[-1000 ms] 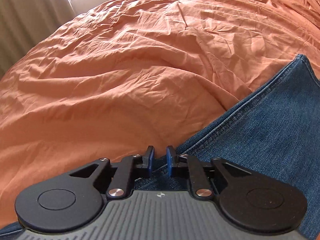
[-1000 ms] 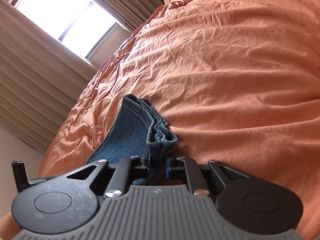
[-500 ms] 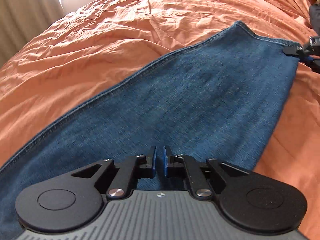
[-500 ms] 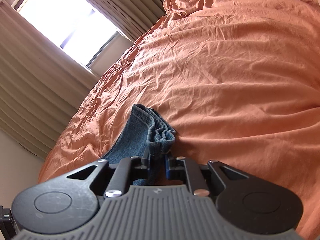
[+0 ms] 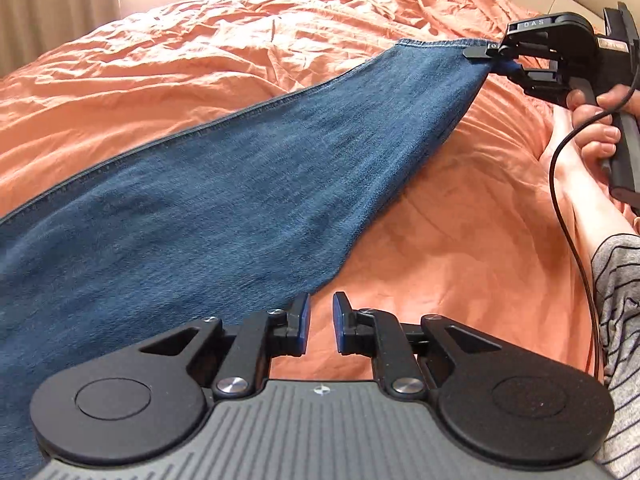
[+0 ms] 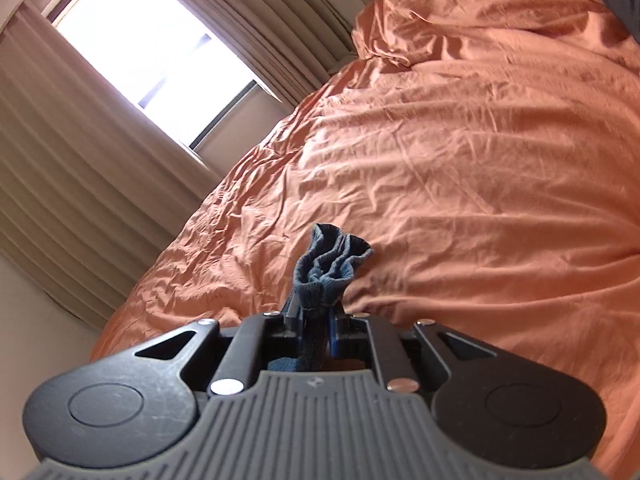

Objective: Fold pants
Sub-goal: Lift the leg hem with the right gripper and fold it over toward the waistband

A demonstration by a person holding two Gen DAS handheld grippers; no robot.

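A bedroom, apparently in a home: a bed [image 5: 460, 240] under rumpled orange bedding beside a curtained window [image 6: 152, 48].

1. Daylight enters through the window [image 6: 156, 52], at about 10 o'clock in the right wrist view; its pane is blown out to plain white.
2. The curtains [image 6: 60, 168] beside it sit dimmer, with soft folds of shade.
3. The orange bedsheet [image 6: 460, 152] is brightly lit, and its wrinkles cast fine shadows.
4. In the left wrist view the jeans [image 5: 240, 184] look slightly smeared toward 9 o'clock, perhaps motion blur.
5. Fisheye bending curves both pictures at the edges, strongest in the corners.
6. The sheet is shaded below the lifted denim, toward 3 o'clock.
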